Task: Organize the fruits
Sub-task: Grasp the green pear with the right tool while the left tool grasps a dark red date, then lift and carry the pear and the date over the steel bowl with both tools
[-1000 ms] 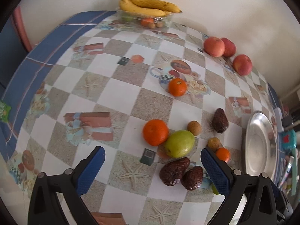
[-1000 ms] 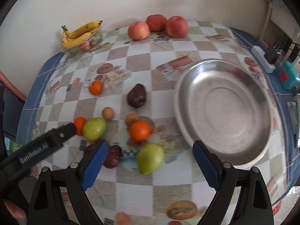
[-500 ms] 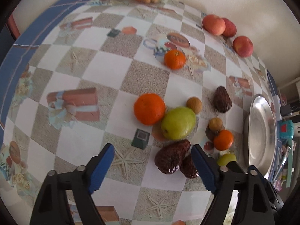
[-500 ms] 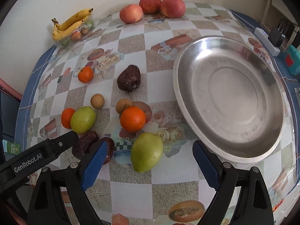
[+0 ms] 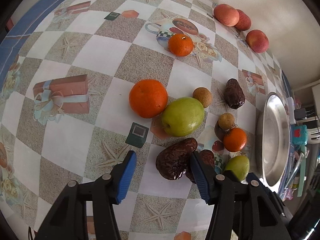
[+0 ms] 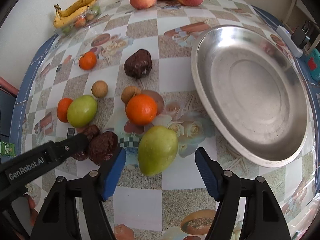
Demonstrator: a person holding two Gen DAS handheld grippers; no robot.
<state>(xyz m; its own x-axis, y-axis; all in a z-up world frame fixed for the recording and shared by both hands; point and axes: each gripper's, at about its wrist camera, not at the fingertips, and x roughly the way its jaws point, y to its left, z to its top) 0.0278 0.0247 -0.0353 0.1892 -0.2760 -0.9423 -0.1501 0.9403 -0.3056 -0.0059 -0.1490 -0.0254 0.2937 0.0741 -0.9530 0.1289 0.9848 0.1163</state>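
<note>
Checkered vinyl tablecloth (image 5: 100,56) printed with starfish and gift boxes fills the left wrist view. Left gripper (image 5: 163,167), spread wide, straddles a dark wrinkled oblong fruit (image 5: 176,163) whose long axis runs from lower left up toward the right; it has dropped closer than a second ago. Its right pad touches a second dark fruit (image 5: 207,157).

Right wrist view: right gripper (image 6: 160,161), also wide, brackets a green pear-shaped fruit (image 6: 158,150), narrow end pointing lower left. Round steel basin (image 6: 250,92) holds nothing. This gripper too has moved in nearer.
</note>
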